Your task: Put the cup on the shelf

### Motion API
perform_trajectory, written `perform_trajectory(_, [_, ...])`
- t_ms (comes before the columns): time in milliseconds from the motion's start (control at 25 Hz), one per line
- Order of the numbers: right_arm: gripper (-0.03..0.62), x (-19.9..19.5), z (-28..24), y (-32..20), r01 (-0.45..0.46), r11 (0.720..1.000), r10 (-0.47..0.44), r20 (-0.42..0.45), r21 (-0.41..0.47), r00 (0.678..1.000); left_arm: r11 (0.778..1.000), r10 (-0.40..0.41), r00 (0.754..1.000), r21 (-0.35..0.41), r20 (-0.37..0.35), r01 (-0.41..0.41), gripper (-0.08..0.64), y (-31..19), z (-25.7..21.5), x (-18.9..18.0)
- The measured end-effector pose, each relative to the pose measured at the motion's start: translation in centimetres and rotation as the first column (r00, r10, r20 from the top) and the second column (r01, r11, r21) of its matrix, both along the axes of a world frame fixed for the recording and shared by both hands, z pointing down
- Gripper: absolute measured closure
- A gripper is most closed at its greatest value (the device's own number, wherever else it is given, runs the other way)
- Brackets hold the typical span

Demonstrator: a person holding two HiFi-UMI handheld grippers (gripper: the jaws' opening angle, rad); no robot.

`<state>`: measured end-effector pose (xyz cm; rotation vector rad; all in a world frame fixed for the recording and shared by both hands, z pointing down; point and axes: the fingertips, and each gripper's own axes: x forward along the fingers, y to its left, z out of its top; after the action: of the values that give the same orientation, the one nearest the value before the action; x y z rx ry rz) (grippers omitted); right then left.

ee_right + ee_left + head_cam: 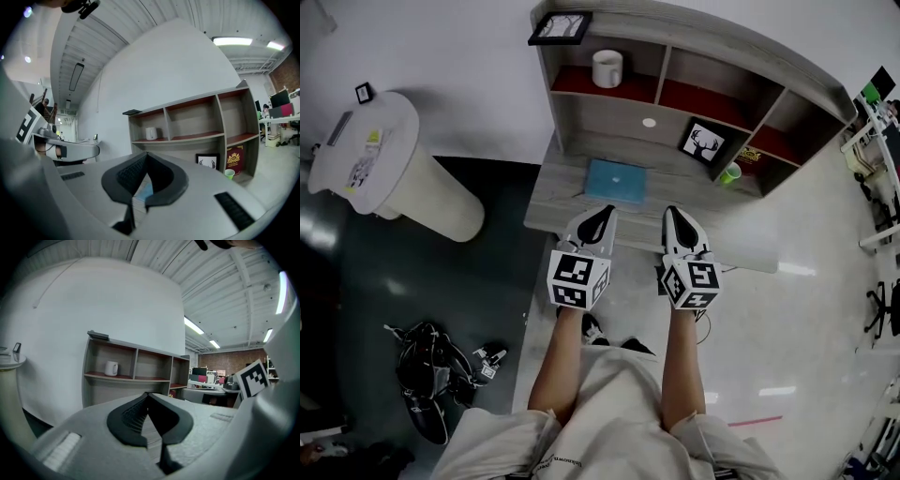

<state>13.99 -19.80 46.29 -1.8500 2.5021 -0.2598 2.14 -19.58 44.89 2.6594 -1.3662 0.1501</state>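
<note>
The left gripper (602, 214) and right gripper (673, 214) hang side by side over the near edge of the desk (551, 202), each with its jaws pressed together on nothing. The white cup (607, 67) stands upright in the top left compartment of the shelf (600, 127), well apart from both. A blue book (616, 181) lies on the desk just ahead of the left gripper.

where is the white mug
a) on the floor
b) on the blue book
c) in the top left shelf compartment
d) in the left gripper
C: the mug stands upright in the upper left compartment of the shelf, apart from both grippers.
</note>
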Motion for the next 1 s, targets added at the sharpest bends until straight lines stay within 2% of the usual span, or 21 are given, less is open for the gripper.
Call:
perform_trajectory(320, [0.577,1.6,-0.9,3.1,0.039,0.999,-0.039,-0.008,0.007,0.999,0.999,-0.04,0.999,0.005,0.011,0.04,0.551,2.8,-0.6,1.6])
perform_trajectory(520, [0.577,3.7,-0.3,5.7,0.024,1.0,-0.024,-0.011,0.008,1.0,0.997,-0.072,0.995,-0.008,0.063,0.073,0.549,4.6,0.7,2.6])
perform_trajectory(680, [0.577,5.7,0.6,7.2,-0.013,1.0,0.012,-0.044,-0.011,0.999,0.998,-0.061,0.996,-0.007,0.066,0.061,0.549,5.9,0.9,3.7])
perform_trajectory(1000, [0.577,6.7,0.8,9.1,-0.011,1.0,0.011,0.013,-0.022,1.0,0.998,-0.065,0.996,0.002,0.063,0.065,0.549,8.0,1.1,3.9])
